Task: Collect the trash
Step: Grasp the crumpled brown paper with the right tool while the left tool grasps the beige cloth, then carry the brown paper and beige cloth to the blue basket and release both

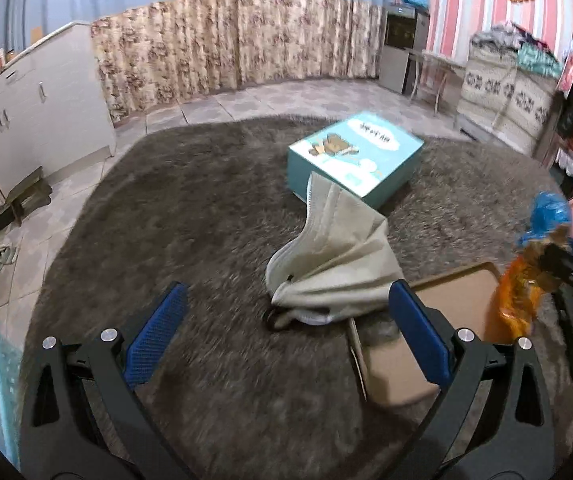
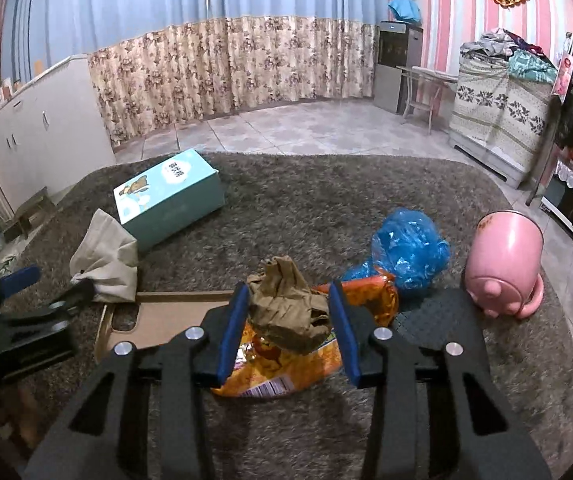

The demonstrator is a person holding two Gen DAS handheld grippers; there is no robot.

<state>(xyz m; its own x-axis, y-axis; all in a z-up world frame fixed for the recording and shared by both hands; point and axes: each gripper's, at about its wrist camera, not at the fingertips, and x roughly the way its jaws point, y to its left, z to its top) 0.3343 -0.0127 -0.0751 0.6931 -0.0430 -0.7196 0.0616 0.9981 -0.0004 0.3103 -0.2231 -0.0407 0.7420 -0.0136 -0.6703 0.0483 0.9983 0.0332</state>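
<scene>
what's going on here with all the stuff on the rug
A person with a handheld gripper in each hand is collecting trash off a shaggy grey-brown rug. The right gripper is shut on a crumpled brown paper wad, above an orange foil snack wrapper. The left gripper is open, aimed at a beige cloth bag beside a flat cardboard piece. A blue plastic bag, pink pot and teal box lie untouched.

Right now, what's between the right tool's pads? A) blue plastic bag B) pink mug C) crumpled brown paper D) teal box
C: the right tool is clamped on the crumpled brown paper, above the orange wrapper.
</scene>
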